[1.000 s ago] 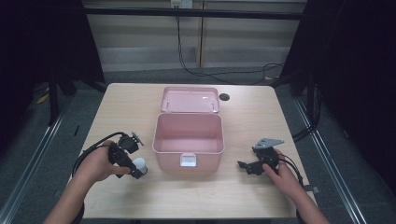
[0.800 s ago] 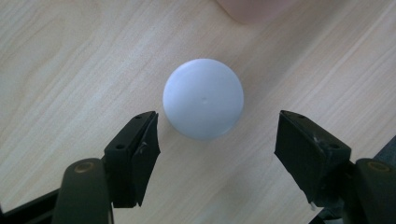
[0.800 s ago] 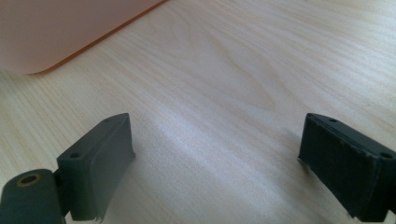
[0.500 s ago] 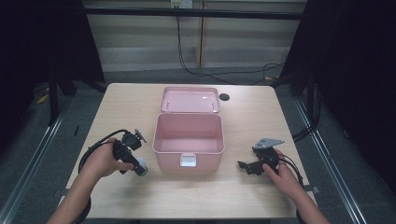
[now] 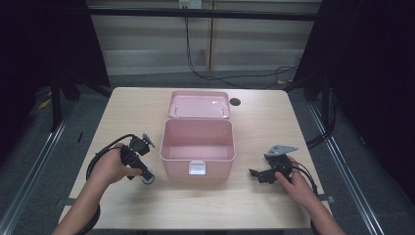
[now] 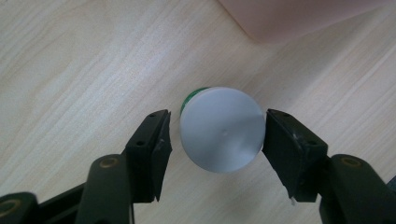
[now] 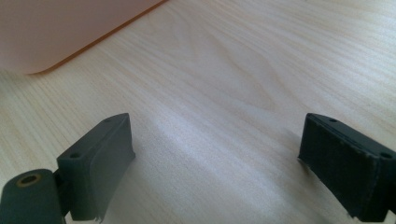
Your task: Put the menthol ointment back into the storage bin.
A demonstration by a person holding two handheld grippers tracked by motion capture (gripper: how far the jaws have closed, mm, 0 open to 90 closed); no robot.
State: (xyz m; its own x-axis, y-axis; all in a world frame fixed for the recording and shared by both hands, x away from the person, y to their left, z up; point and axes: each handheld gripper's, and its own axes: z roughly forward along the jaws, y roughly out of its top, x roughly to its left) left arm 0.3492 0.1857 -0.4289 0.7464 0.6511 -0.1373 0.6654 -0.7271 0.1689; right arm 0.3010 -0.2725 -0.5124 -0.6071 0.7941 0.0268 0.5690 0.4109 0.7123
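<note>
A: Where does the left gripper (image 6: 217, 135) stand?

B: It points down at the table (image 5: 254, 205), just beside the near left corner of the open pink box (image 5: 197, 147). In the left gripper view a small round container with a white cap (image 6: 222, 128) and a sliver of green showing under its cap sits right between the two black jaws.

A: Do the jaws have hold of it?

B: They have just been closing, with the container between them. The one at the right of that view looks to be against the cap's edge; the one at the left stands a narrow gap off it. So the jaws bracket the container closely, but a firm grip on both sides does not show.

A: And seen from above?

B: The left gripper (image 5: 139, 164) is in the person's left hand (image 5: 111, 166), and the container (image 5: 148, 179) peeps out pale at its tip, on the wood.

A: The right gripper (image 7: 215, 158)?

B: Its jaws are spread wide with bare wood between them and nothing held. A corner of the pink box lies beyond its left jaw. In the high view the right gripper (image 5: 262, 175) rests low by the table, to the box's right, well apart from the container.
</note>
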